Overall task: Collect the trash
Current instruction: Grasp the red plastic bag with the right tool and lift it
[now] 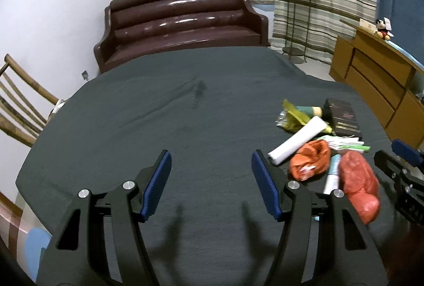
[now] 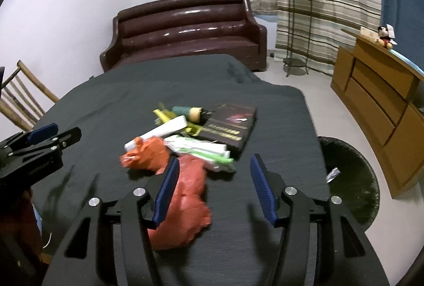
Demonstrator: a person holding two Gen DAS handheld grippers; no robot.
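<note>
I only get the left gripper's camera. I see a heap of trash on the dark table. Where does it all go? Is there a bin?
Observer: Yes, a dark round bin stands on the floor just past the table's right edge.
Operator: Is anything in it?
Observer: One small white scrap shows inside near the rim.
Operator: What is the right gripper doing?
Observer: The right gripper is open and holds nothing; the red plastic bag lies partly behind its left finger.
Operator: Is my gripper in that view?
Observer: Yes, the left gripper shows at its left edge, away from the heap.
</note>
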